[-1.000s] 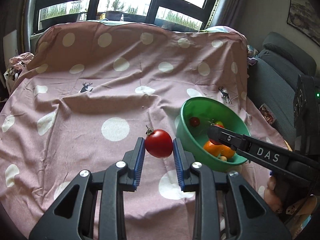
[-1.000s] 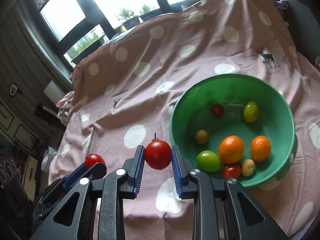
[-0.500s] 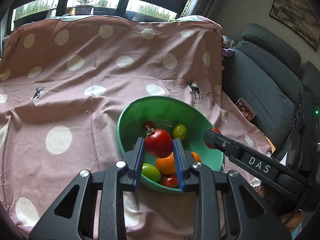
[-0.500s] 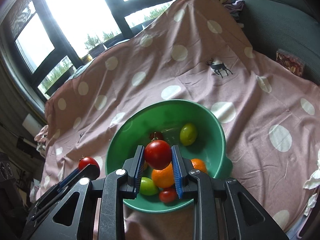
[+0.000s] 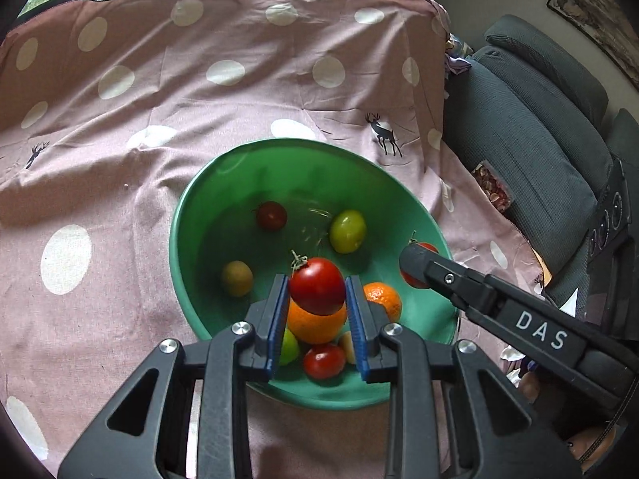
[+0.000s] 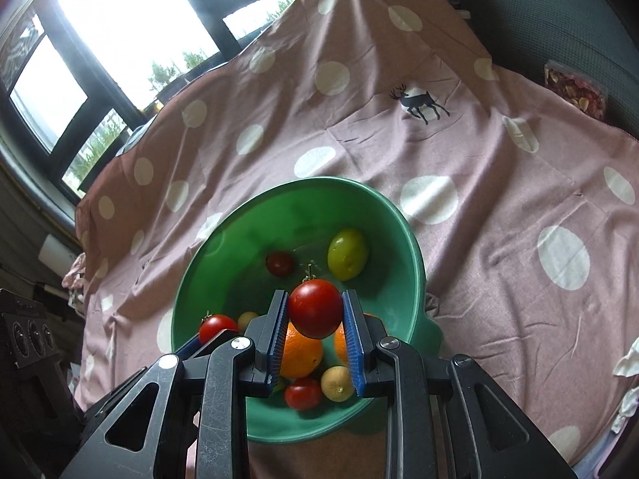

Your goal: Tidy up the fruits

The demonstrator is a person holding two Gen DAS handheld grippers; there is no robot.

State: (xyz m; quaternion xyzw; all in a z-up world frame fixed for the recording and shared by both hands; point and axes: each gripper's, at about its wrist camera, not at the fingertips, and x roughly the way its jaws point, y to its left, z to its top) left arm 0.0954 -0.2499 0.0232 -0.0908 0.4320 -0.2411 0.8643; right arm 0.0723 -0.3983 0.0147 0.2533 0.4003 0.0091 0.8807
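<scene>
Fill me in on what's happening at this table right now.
A person is sorting fruit with a handheld gripper in each hand. The left gripper is clamped on a red tomato, and the right gripper is clamped on a second red tomato. Both hang above the green bowl, which sits on a pink polka-dot cloth and already holds oranges, green fruits and small tomatoes. Neither tomato has been released yet.

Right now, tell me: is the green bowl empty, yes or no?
No, the green bowl already holds two oranges, a green fruit and small tomatoes.
</scene>
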